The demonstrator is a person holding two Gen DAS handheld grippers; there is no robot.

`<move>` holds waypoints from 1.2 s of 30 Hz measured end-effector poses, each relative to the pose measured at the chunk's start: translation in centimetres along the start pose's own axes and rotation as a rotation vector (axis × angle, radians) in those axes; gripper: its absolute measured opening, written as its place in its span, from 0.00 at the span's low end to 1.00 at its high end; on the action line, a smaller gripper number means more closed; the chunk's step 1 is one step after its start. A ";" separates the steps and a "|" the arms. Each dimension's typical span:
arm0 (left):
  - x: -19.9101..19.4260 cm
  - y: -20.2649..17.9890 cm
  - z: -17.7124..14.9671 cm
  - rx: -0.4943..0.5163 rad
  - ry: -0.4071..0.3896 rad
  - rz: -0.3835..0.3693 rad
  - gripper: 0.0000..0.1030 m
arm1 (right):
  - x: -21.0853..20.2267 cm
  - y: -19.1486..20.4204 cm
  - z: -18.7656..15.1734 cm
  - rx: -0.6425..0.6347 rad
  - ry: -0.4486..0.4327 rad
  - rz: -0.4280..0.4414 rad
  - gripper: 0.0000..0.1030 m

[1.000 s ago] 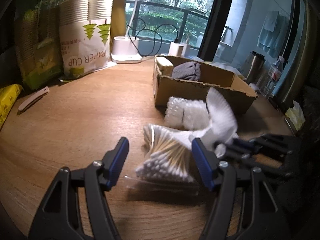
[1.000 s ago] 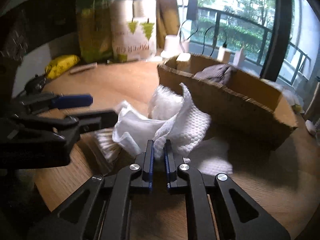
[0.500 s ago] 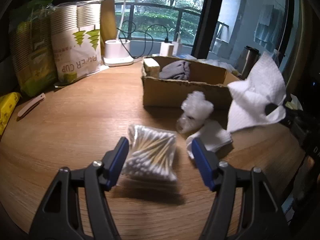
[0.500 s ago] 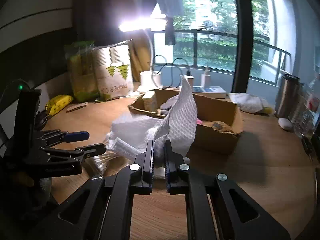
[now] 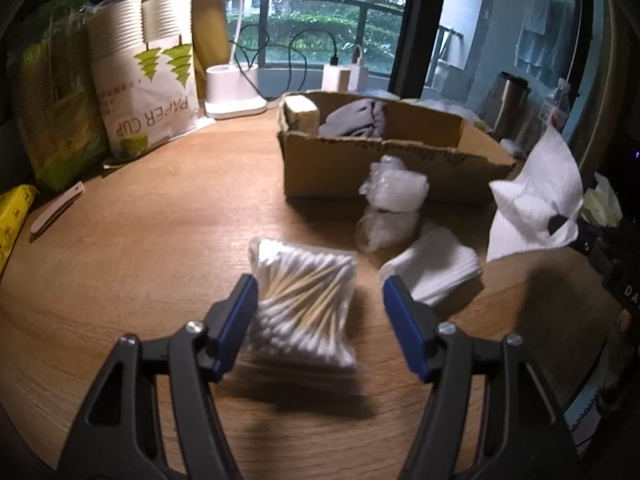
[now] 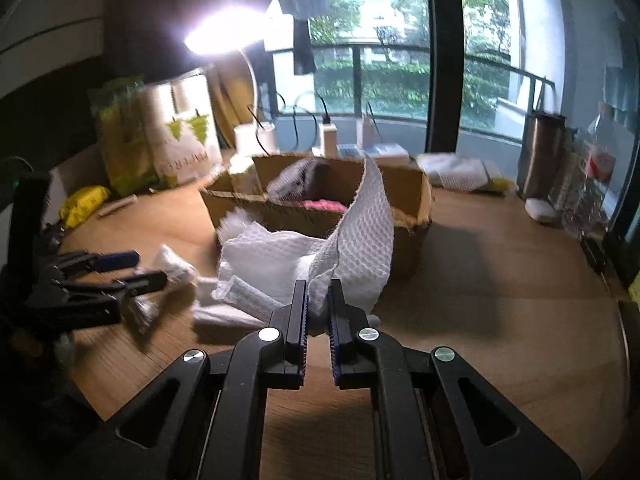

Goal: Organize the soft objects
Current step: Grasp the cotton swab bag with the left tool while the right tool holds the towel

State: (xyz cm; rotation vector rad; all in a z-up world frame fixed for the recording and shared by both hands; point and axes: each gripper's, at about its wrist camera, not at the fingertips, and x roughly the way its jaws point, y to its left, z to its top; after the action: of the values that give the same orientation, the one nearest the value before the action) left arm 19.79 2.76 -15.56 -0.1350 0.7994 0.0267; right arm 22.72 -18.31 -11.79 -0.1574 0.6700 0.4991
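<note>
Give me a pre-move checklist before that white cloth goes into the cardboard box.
1. Right gripper shut on the white cloth: ok.
2. Cloth lifted off the table: ok.
3. Cloth over the cardboard box opening: not ok, it hangs in front of the box.
4. Room in the box beside the grey cloth: ok, the right part looks open.
5. Left gripper out of the path: ok, open over the cotton swab pack.
6. Firmness of grip: cannot tell.

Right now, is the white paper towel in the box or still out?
Out. The right gripper has its jaws shut on the white paper towel, holding it above the table, in front of the cardboard box, not inside it.
</note>
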 end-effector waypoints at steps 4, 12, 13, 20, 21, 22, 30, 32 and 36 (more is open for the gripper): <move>0.9 0.0 -0.2 0.006 0.021 0.019 0.65 | 1.9 -0.8 -1.0 -0.005 0.066 -0.075 0.10; 2.7 1.1 -0.4 -0.018 0.066 0.040 0.65 | 4.2 -2.9 -2.1 0.056 0.164 -0.101 0.48; 2.8 1.1 -0.4 -0.018 0.069 0.040 0.65 | 4.3 -2.8 -2.1 0.057 0.167 -0.102 0.57; 3.4 0.8 -0.3 0.000 0.082 0.032 0.65 | 6.6 -2.6 -1.9 0.042 0.231 -0.100 0.62; 3.4 0.8 -0.3 -0.001 0.080 0.027 0.65 | 6.9 -2.4 -1.8 0.033 0.236 -0.101 0.64; 3.4 0.9 -0.3 -0.002 0.079 0.022 0.65 | 7.0 -2.3 -1.8 0.025 0.240 -0.106 0.64; 3.0 0.7 -0.4 0.012 0.068 -0.007 0.52 | 6.9 -1.8 -1.9 0.002 0.227 -0.117 0.23; 2.6 0.6 -0.5 0.016 0.066 -0.018 0.50 | 6.6 -2.0 -1.9 0.016 0.222 -0.120 0.14; 1.5 0.5 -0.7 0.016 0.048 -0.034 0.49 | 5.6 -2.1 -2.0 0.038 0.199 -0.110 0.11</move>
State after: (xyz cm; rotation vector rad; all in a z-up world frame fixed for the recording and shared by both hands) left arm 20.31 3.08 -17.18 -0.1347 0.8451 -0.0155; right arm 26.42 -18.54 -16.95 -0.2087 0.8594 0.3679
